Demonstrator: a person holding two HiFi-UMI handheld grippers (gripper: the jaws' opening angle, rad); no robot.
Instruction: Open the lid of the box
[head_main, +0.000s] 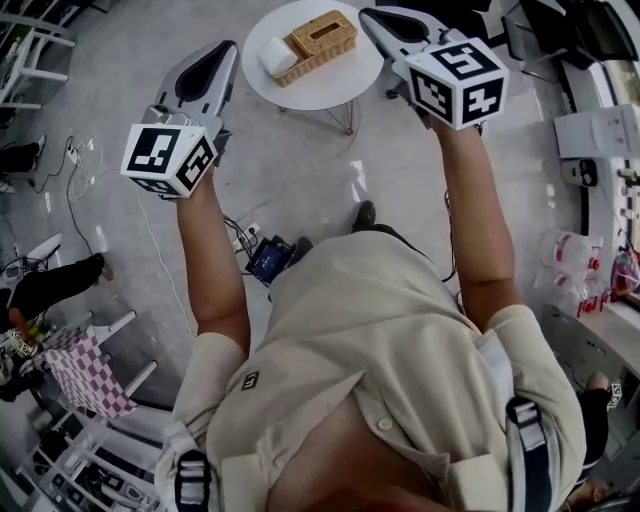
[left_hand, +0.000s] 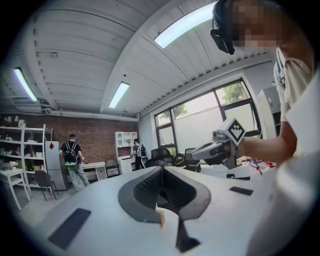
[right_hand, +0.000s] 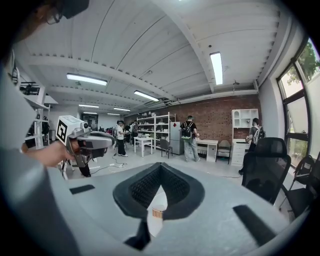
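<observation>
Left gripper (head_main: 226, 47) jaws closed together, nothing held. Right gripper (head_main: 370, 16) same. Wicker box (head_main: 322, 38) between their tips, lower down, on round table (head_main: 335, 92); white block (head_main: 276, 56), perhaps tissues, beside it.

- The right gripper (right_hand: 160, 169) has its jaws closed, the black ribbed pads meeting at their tips with nothing held between them.
- Through the gap behind the tips shows a white tabletop (right_hand: 156, 196) with a small tan sliver of the box (right_hand: 157, 213) on it.
- At the left, a hand (right_hand: 46, 153) holds the left gripper (right_hand: 106, 140), with its marker cube (right_hand: 68, 130) facing this way.
- Beyond are a brick wall (right_hand: 212, 117), white shelves (right_hand: 152, 129), a person with a backpack (right_hand: 189, 136) and a black office chair (right_hand: 266, 162).
</observation>
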